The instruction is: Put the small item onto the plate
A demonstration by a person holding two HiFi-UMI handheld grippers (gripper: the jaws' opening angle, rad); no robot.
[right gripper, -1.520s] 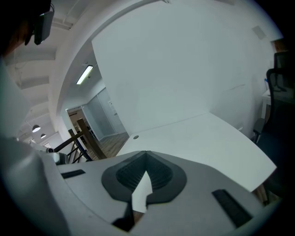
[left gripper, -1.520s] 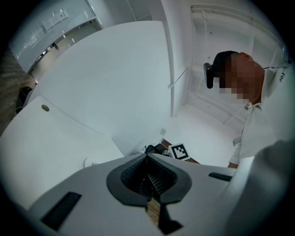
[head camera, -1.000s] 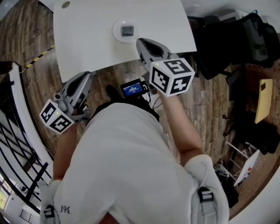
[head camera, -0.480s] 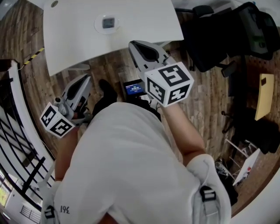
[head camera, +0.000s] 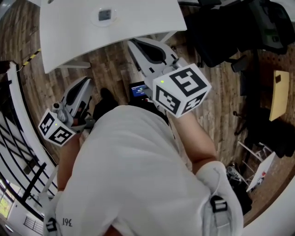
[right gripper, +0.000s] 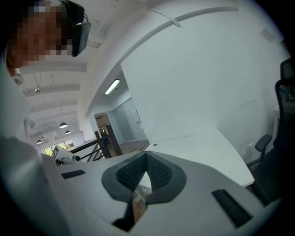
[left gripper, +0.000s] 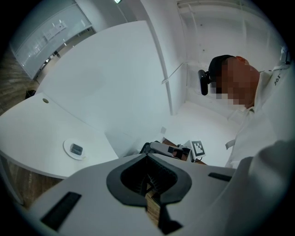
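A small dark item (head camera: 104, 14) lies on a round white plate (head camera: 97, 19) on the white table (head camera: 138, 18) at the top of the head view. The left gripper view shows the same item (left gripper: 76, 148) and plate (left gripper: 67, 152) at the left on the table. Both grippers are off the table, over the wooden floor, close to the person's body. My left gripper (head camera: 85, 81) is shut and holds nothing; its jaws (left gripper: 147, 157) meet. My right gripper (head camera: 132, 44) is shut and empty too, just below the table's near edge, with its jaws (right gripper: 146, 156) together.
A black office chair (head camera: 221, 37) stands right of the table. A small device with a blue screen (head camera: 138, 90) hangs at the person's chest. A black railing (head camera: 18, 152) runs along the left. A tan flat object (head camera: 277, 99) lies at the right on the wooden floor (head camera: 27, 50).
The table and plate have slid up and left in the head view. Both grippers have drawn back from the table toward the body, still shut.
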